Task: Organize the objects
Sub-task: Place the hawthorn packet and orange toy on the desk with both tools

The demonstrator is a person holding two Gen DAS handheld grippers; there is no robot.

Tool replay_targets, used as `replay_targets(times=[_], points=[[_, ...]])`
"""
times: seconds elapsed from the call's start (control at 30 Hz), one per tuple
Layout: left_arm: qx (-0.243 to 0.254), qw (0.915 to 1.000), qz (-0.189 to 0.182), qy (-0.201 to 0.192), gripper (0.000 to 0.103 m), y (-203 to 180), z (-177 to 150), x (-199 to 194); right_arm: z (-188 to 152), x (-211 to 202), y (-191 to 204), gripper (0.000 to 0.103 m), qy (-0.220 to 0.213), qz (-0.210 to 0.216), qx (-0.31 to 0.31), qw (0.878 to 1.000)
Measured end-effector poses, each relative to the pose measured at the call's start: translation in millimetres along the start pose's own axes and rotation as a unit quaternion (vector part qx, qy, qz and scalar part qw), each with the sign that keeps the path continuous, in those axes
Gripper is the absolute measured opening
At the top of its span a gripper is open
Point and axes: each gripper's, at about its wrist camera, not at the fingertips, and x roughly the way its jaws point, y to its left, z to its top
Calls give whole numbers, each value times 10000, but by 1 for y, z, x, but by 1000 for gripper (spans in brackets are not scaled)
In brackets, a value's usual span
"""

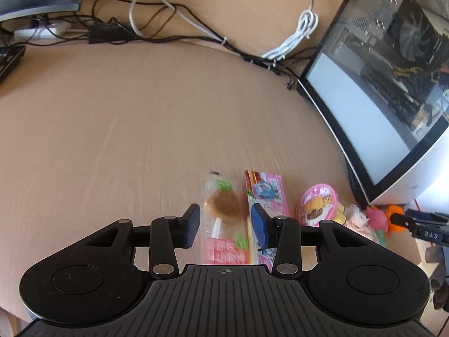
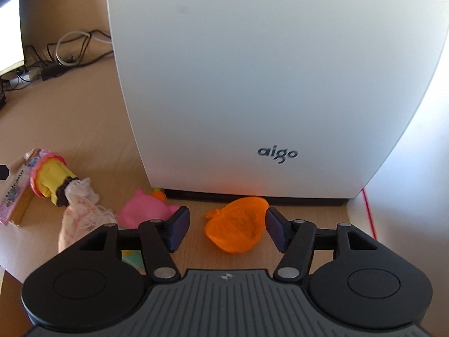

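Snacks and toys lay strewn on the desk (image 1: 112, 126) beside the aigo computer case (image 2: 252, 84)

We held both tongs wide open, empty: left gripper (image 1: 226, 224) over the clear snack packet (image 1: 224, 210), right gripper (image 2: 227, 229) astride the orange toy (image 2: 238, 229), which we feared might squirm free against the case

A light wood-grain tabletop (image 1: 140, 118) carries a clear snack packet (image 1: 224, 213), a pink sachet (image 1: 266, 196), a pink-lidded cup (image 1: 318, 205), an orange soft toy (image 2: 238, 224), a white computer case (image 2: 252, 84) and tangled cables (image 1: 168, 28).
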Motion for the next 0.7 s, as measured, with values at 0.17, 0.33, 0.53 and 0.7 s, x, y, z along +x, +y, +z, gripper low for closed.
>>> replay_targets(times=[0.17,0.33,0.53,0.7], points=[[-274,9991,-143,-279,44,6,4,-15,-6,-16,-8,63,-144,24,125,9998],[-260,9986,-81,-461,44,5,5,-32,-19,-45,-12,63,-217,57,204,9995],[33,9982,-148,-582,44,-11,-6,-61,-36,-80,-11,65,-273,193,240,9992],[485,9968,-362,-524,44,-30,-26,-83,-52,-104,-10,67,-288,368,165,9988]])
